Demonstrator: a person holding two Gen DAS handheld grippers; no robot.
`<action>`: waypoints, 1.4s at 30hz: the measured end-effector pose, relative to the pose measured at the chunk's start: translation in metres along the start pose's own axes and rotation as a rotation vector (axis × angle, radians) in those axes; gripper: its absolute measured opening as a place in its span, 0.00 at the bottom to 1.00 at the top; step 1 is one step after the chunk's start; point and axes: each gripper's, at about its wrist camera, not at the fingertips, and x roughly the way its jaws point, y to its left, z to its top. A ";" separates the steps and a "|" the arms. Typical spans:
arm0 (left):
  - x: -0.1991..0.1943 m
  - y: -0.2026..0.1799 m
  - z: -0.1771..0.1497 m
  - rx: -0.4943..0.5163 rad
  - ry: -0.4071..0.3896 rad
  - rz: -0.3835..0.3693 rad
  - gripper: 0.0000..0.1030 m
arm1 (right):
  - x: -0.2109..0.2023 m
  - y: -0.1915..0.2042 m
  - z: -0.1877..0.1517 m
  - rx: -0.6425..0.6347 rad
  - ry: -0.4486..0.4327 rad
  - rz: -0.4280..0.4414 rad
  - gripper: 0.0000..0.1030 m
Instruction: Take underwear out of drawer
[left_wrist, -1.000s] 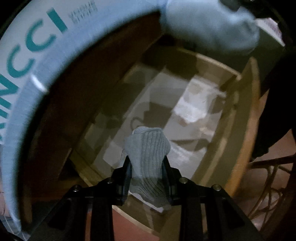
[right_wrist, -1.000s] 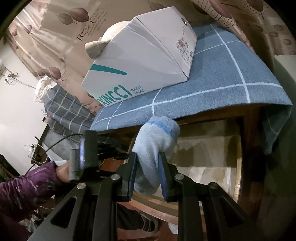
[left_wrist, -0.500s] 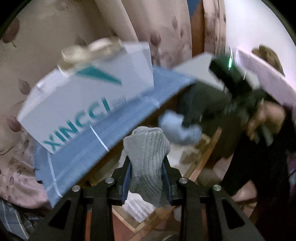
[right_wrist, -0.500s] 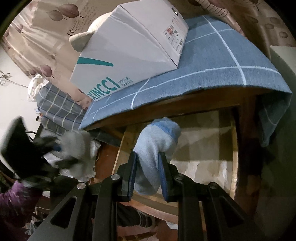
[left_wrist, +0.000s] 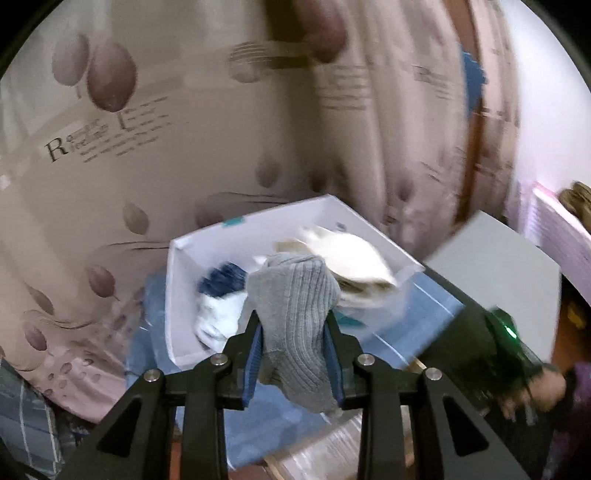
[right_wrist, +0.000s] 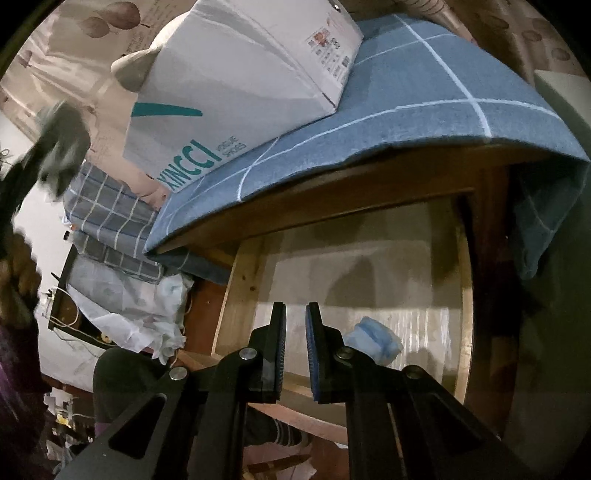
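My left gripper (left_wrist: 293, 317) is shut on a grey ribbed piece of underwear (left_wrist: 295, 295), held up above the open white shoebox (left_wrist: 177, 291). That box holds a dark blue and white piece (left_wrist: 218, 295) and a cream one (left_wrist: 354, 258). My right gripper (right_wrist: 295, 314) hangs over the open wooden drawer (right_wrist: 236, 288); its jaws are closing with nothing between them. A light blue piece (right_wrist: 375, 341) lies on the drawer floor just right of the right fingers. In the right wrist view the left gripper (right_wrist: 55, 147) is a blur at the upper left.
The shoebox (right_wrist: 229, 92) stands on a blue checked cloth (right_wrist: 424, 92) over the tabletop above the drawer. A leaf-print curtain (left_wrist: 147, 129) hangs behind. Checked bedding (right_wrist: 110, 221) and white bags (right_wrist: 140, 314) pile up left of the drawer. A hand (left_wrist: 543, 391) holds the right gripper.
My left gripper rose from the drawer to above the shoebox with the grey piece. My right gripper let go of the light blue piece, which fell into the drawer, and its jaws narrowed.
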 end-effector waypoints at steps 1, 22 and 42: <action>0.012 0.007 0.006 -0.003 0.012 0.026 0.30 | 0.001 0.000 0.000 0.000 0.006 -0.001 0.11; 0.117 0.042 0.033 -0.023 0.088 0.279 0.58 | 0.065 -0.022 -0.023 0.109 0.293 -0.146 0.73; 0.037 0.064 -0.010 -0.250 -0.087 0.265 0.61 | 0.141 -0.029 -0.033 0.252 0.506 -0.342 0.91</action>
